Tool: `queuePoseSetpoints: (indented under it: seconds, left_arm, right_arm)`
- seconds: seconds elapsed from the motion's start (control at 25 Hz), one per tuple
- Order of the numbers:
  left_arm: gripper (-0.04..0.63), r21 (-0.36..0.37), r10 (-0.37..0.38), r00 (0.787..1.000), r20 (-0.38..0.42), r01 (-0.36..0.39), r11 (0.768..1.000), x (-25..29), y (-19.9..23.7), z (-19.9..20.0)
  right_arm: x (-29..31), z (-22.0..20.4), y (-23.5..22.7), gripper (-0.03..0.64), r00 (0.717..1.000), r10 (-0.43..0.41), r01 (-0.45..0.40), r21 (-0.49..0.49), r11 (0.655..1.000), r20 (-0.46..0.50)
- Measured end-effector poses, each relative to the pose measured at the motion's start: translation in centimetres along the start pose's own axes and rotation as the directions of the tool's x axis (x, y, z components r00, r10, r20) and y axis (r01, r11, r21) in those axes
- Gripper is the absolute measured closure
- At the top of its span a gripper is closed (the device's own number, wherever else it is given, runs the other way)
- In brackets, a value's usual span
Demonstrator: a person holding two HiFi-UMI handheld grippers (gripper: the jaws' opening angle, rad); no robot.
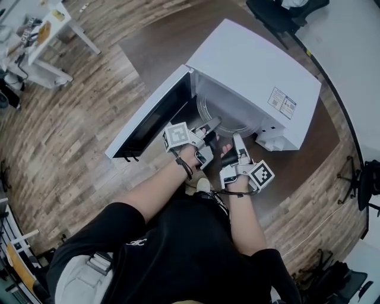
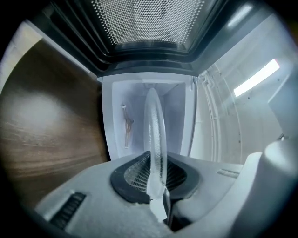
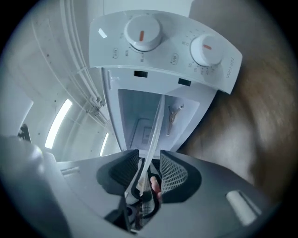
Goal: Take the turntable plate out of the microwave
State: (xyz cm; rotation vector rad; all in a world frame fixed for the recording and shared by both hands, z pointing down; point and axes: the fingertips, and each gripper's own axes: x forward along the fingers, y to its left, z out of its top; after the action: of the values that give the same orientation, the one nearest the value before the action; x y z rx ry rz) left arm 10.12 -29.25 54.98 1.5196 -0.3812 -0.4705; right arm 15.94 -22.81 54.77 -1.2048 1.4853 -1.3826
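A white microwave stands on a brown table with its door swung open to the left. The clear glass turntable plate sits at the mouth of the cavity. In the left gripper view the plate stands edge-on, and my left gripper is shut on its rim. In the right gripper view the plate's rim runs between the pads of my right gripper, which stand apart with a gap beside the glass. Both grippers, left and right, point into the opening side by side.
The microwave's control panel with two dials lies to the right of the cavity. The brown table extends around the microwave. A white side table stands on the wood floor at far left, and a dark chair behind.
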Motion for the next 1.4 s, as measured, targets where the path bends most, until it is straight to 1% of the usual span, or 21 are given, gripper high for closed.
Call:
queuePoseSetpoints:
  seconds: [0.04,0.08,0.16,0.2,0.24,0.28,0.32,0.36,0.4,0.48,0.52,0.56,0.6,0.64,0.68,0.76,0.88,1.0,1.08,1.2,1.4]
  left_arm:
    - [0.558,0.003,-0.008,1.0,0.005,0.008,1.0,-0.2,-0.2,-0.1]
    - [0.558,0.007,-0.016,1.0,0.01,0.016,1.0,-0.5,-0.5,-0.3]
    - [0.558,0.019,-0.034,0.999,0.018,0.034,0.999,-0.9,-0.9,-0.6]
    - [0.558,0.024,-0.036,0.999,0.02,0.036,0.999,-1.1,-1.0,-0.8]
    - [0.558,0.025,-0.029,0.999,0.023,0.028,0.999,-1.4,-0.9,-1.1]
    - [0.558,0.023,-0.022,0.999,0.025,0.021,1.0,-1.8,-0.8,-1.3]
    - [0.558,0.022,-0.025,0.999,0.026,0.025,0.999,-2.1,-0.9,-1.6]
    - [0.558,0.021,-0.035,0.999,0.027,0.035,0.999,-2.3,-1.1,-1.9]
    - [0.558,0.019,-0.045,0.999,0.028,0.045,0.999,-2.6,-1.3,-2.1]
    - [0.558,0.017,-0.054,0.998,0.026,0.053,0.998,-3.3,-1.6,-2.7]
    - [0.558,0.015,-0.045,0.999,0.024,0.045,0.999,-3.8,-1.5,-3.0]
    - [0.558,0.014,-0.027,0.999,0.023,0.027,1.0,-4.2,-1.2,-3.2]
    - [0.558,0.012,-0.008,1.0,0.022,0.008,1.0,-4.7,-0.9,-3.4]
    - [0.558,0.004,0.005,1.0,0.02,-0.005,1.0,-5.2,-0.6,-3.6]
    - [0.558,-0.008,0.013,1.0,0.019,-0.013,1.0,-5.6,-0.4,-3.9]
    - [0.558,-0.02,0.019,1.0,0.015,-0.018,1.0,-6.3,-0.5,-4.2]
    - [0.558,-0.033,0.021,1.0,0.007,-0.02,0.999,-7.4,-0.8,-4.3]
    - [0.558,-0.016,-0.051,0.999,0.006,0.051,0.999,-8.0,-3.5,-4.4]
    - [0.558,-0.007,-0.066,0.998,0.011,0.066,0.998,-8.6,-4.5,-4.4]
    - [0.558,-0.01,-0.077,0.997,0.016,0.077,0.997,-9.4,-5.6,-4.5]
    - [0.558,0.006,-0.097,0.995,0.01,0.097,0.995,-10.4,-7.4,-5.0]
  right_arm:
    - [-0.5,0.0,0.3,0.477,1.0,-0.006,0.005,-0.034,0.999,-0.017]
    - [-1.1,0.0,0.6,0.483,0.999,-0.01,0.008,-0.068,0.998,-0.032]
    - [-2.5,0.0,1.2,0.527,0.998,-0.018,0.008,-0.145,0.989,-0.067]
    - [-3.4,0.0,1.3,0.567,0.995,-0.032,0.012,-0.208,0.978,-0.092]
    - [-4.3,0.0,1.4,0.607,0.991,-0.057,0.019,-0.294,0.955,-0.118]
    - [-5.1,0.1,1.6,0.607,0.987,-0.08,0.021,-0.388,0.921,-0.136]
    - [-5.7,0.1,2.0,0.609,0.985,-0.095,0.017,-0.473,0.881,-0.141]
    - [-6.1,0.3,2.5,0.609,0.985,-0.112,0.02,-0.555,0.832,-0.131]
    - [-6.3,0.7,3.0,0.609,0.985,-0.138,0.038,-0.638,0.769,-0.107]
    - [-6.6,1.3,3.9,0.609,0.98,-0.193,0.085,-0.787,0.612,-0.045]
    - [-6.6,1.6,4.4,0.609,0.977,-0.211,0.099,-0.84,0.533,-0.018]
    - [-6.4,1.7,4.9,0.609,0.975,-0.222,0.106,-0.878,0.466,0.0]
    - [-6.3,1.6,5.4,0.609,0.974,-0.226,0.103,-0.904,0.414,0.008]
    - [-6.1,1.4,5.8,0.609,0.974,-0.225,0.093,-0.92,0.38,0.006]
    - [-6.0,1.2,6.2,0.609,0.976,-0.218,0.079,-0.93,0.359,-0.001]
    - [-5.9,0.9,6.7,0.609,0.979,-0.204,0.063,-0.939,0.339,-0.008]
    - [-6.1,1.0,7.2,0.609,0.981,-0.193,0.08,-0.944,0.319,0.018]
    - [-6.3,1.4,7.6,0.609,0.982,-0.186,0.101,-0.949,0.3,0.045]
    - [-6.4,1.8,7.8,0.609,0.981,-0.184,0.113,-0.951,0.288,0.061]
    - [-6.5,2.4,8.1,0.609,0.98,-0.18,0.131,-0.951,0.281,0.082]
    - [-6.8,2.9,8.2,0.609,0.976,-0.182,0.165,-0.945,0.281,0.116]
